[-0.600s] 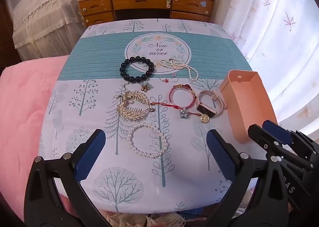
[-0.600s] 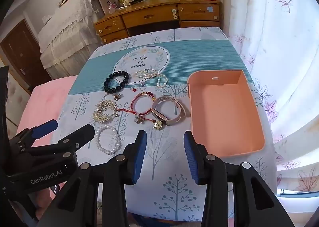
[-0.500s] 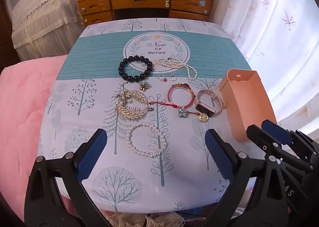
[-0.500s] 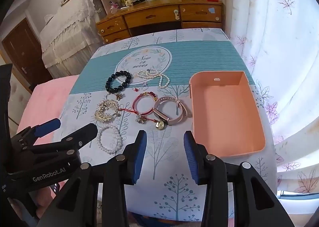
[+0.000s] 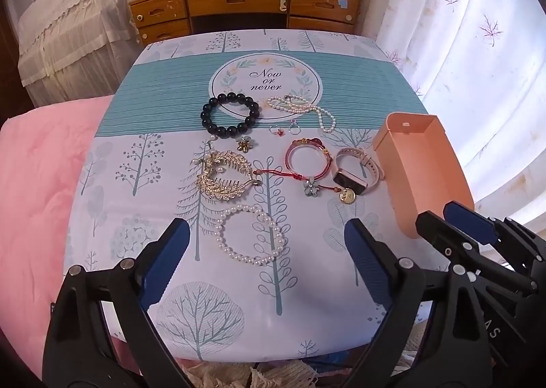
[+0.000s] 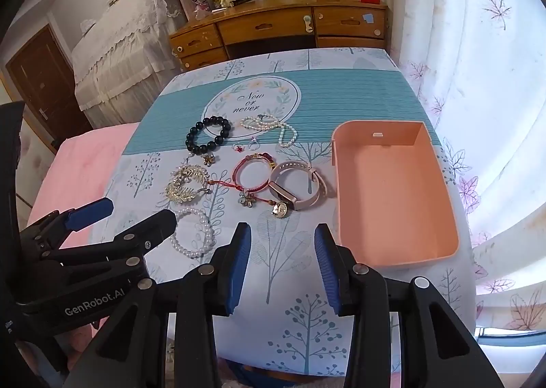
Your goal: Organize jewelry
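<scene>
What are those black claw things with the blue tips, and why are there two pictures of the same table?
Those claws are grabbers that a person holds, one in each hand. Each grabber carries a small camera looking along its two fingers, so you get two pictures of one table.

One picture comes from the left gripper, whose jaws stand wide open. The other comes from the right gripper, with its jaws partly open. Neither holds anything.

On the tablecloth lies jewelry: a white pearl bracelet nearest the grabbers, a gold leaf hair comb, a dark bead bracelet, a pearl necklace, a red bracelet and a pink watch. Beside them sits an empty peach tray, probably where the jewelry will go.
</scene>
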Demonstrator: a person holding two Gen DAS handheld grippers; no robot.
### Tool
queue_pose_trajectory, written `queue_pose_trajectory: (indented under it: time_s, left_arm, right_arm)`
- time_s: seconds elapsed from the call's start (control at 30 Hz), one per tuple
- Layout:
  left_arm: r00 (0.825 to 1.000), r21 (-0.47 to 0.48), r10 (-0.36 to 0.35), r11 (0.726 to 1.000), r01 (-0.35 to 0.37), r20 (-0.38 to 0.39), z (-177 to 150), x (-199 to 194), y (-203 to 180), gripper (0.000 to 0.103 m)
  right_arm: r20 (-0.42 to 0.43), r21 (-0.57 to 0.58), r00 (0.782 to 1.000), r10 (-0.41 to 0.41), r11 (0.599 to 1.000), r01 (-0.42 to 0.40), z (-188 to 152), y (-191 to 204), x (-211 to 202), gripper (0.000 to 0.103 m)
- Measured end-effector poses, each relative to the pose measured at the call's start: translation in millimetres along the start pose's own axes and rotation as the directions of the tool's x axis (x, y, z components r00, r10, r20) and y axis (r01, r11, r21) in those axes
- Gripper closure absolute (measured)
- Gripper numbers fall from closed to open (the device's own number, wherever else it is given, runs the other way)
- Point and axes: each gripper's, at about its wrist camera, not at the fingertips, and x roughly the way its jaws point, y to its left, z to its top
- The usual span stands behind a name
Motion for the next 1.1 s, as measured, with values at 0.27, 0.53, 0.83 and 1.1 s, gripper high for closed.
queue_pose_trajectory:
  time_s: [0.27,0.53,0.83,1.1]
  left_arm:
    - [1.000,0.002,-0.006,1.000,0.006,0.001,-2.0,-0.2,0.7,0.012]
    - [1.000,0.004,-0.006,1.000,0.006,0.004,-2.9,-1.4,0.8,0.012]
    - [1.000,0.008,-0.006,1.000,0.006,0.008,-5.7,-4.7,2.1,0.012]
    - [1.000,0.010,-0.005,1.000,0.004,0.006,-4.6,-4.1,0.9,0.012]
  right_arm:
    - [-0.004,0.008,1.000,-0.001,1.000,0.001,-1.9,-1.1,-0.4,0.064]
    - [-0.016,0.012,1.000,-0.009,1.000,0.010,-3.1,-1.8,2.0,0.064]
    - [-0.031,0.018,0.999,-0.034,0.999,0.035,-2.7,-3.1,6.0,0.057]
    - [-0.029,0.024,0.999,-0.043,0.999,0.043,-1.9,-4.9,4.7,0.054]
